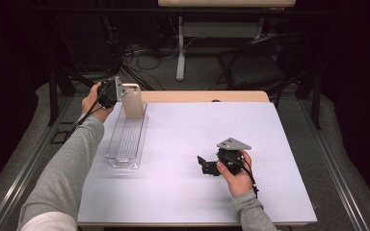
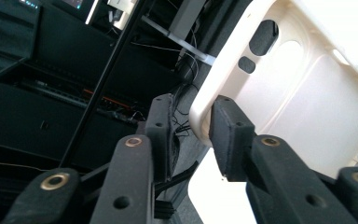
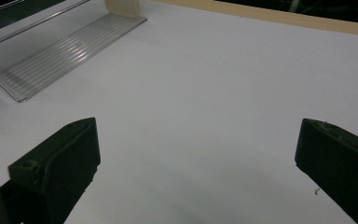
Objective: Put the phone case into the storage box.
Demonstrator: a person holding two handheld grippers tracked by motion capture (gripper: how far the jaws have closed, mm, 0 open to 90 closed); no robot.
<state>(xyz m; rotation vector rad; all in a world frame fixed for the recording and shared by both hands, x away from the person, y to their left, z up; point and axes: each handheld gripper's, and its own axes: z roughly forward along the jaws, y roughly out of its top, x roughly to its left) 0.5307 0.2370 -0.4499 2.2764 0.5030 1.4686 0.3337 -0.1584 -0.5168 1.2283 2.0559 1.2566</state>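
Nearest the camera in the high view is the person's left sleeve, grey, running up the left side of the tabletop toward the far corner. That arm is stretched well forward, with the left hand-held gripper up at the far end of a long clear tray.

Progress-wise: a cream phone case stands upright at the far end of that tray, and I'd say the placing is basically done. In the left gripper view the 2 black jaws sit narrow, a small gap between them, with the rim of the phone case in that gap. One pad is right against the case's inner side, the other stands a bit off the outer side, so to me it reads as let go rather than clamped. What's left, I guess, is backing that hand off without tipping the case over.

The right hand rests low on the tabletop, well apart from the tray, with the right hand-held gripper pointing left across the white surface. Its jaws stand wide with nothing between them, and the right gripper view looks out over bare tabletop toward the clear tray. Looks idle to me.
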